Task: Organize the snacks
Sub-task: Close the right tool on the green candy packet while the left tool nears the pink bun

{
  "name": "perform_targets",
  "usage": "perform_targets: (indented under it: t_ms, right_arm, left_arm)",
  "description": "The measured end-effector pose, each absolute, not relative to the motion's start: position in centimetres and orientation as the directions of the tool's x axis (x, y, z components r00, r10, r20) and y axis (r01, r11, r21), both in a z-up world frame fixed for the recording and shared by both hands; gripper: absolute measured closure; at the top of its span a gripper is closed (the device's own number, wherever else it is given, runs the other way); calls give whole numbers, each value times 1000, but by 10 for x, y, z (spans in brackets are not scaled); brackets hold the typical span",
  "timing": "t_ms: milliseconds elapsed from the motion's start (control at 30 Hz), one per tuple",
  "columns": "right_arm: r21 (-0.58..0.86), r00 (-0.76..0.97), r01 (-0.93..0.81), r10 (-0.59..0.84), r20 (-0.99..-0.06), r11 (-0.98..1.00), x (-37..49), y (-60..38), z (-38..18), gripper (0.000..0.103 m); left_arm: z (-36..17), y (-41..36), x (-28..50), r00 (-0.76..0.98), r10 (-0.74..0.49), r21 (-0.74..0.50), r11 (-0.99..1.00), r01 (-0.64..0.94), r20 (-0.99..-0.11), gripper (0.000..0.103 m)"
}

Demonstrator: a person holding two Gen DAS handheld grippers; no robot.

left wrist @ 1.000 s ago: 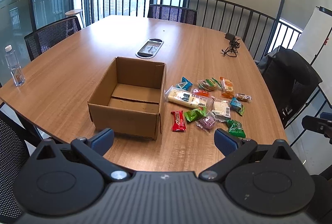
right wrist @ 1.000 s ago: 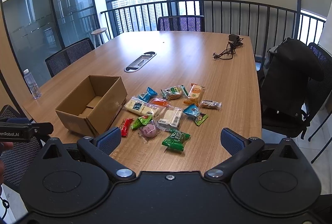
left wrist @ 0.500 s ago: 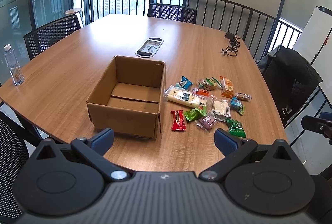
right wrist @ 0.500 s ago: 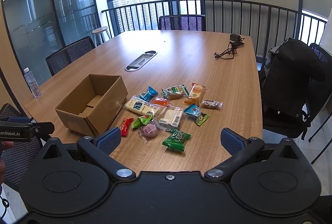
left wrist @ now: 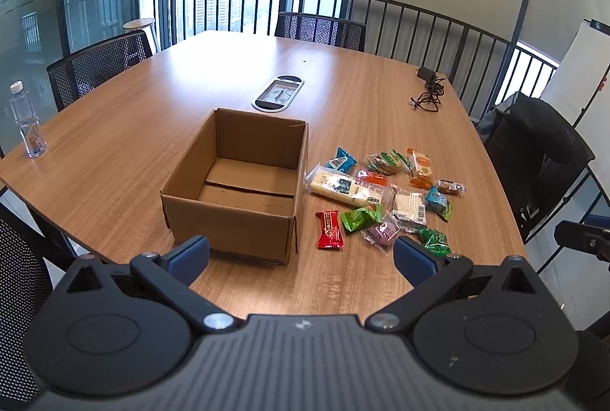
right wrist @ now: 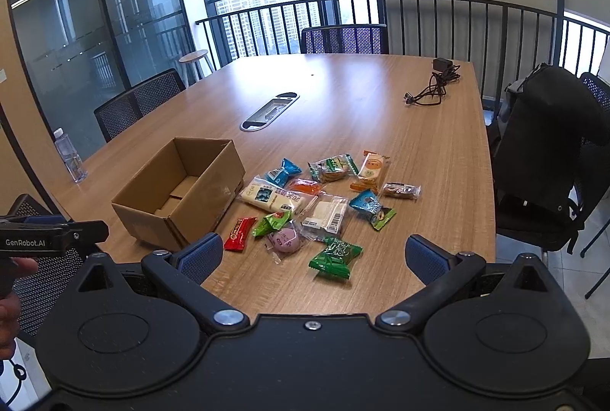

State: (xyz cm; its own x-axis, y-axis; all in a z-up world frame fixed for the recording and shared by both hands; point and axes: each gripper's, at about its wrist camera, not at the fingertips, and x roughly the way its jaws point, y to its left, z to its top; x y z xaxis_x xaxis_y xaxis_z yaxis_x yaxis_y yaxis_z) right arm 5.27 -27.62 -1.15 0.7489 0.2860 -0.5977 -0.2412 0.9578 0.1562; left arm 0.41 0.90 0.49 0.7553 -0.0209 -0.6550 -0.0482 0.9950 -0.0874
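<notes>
An open, empty cardboard box (left wrist: 236, 182) (right wrist: 179, 193) sits on the wooden table (left wrist: 152, 129). Several wrapped snacks lie to its right: a long white pack (left wrist: 345, 188) (right wrist: 272, 197), a red bar (left wrist: 329, 230) (right wrist: 239, 228), a green candy (left wrist: 434, 242) (right wrist: 335, 252), a purple sweet (right wrist: 284, 240) and an orange pack (right wrist: 371, 169). My left gripper (left wrist: 301, 256) is open and empty, above the table's near edge in front of the box. My right gripper (right wrist: 312, 256) is open and empty, near the green candy.
A water bottle (left wrist: 26, 121) stands at the table's left edge. A cable hatch (left wrist: 278, 92) and a black charger with its cord (left wrist: 429, 92) lie farther back. Mesh chairs surround the table; one on the right (right wrist: 549, 159) holds a black bag.
Both grippers have moved a little closer to the table and the snacks. Nothing on the table has moved.
</notes>
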Motion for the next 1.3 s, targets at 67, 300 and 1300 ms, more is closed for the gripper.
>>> perform_targets:
  t_ms: [67,300,1300]
  right_arm:
    - [174,745,-245,300,-596,954,55,-277,-13,0]
    - [181,740,-246,305,-600,952,65,-279,-20,0]
    - [318,631,-126,323,-705,940,137,-290,-85,33]
  left_arm:
    - [4,9,7,754,-24,-91,995,-48,-656,1]
    - [0,6,20,754,-40,-110,993,-43,-656,1]
    - [-61,-47,108,646,-248,-243,965,99,-722,32]
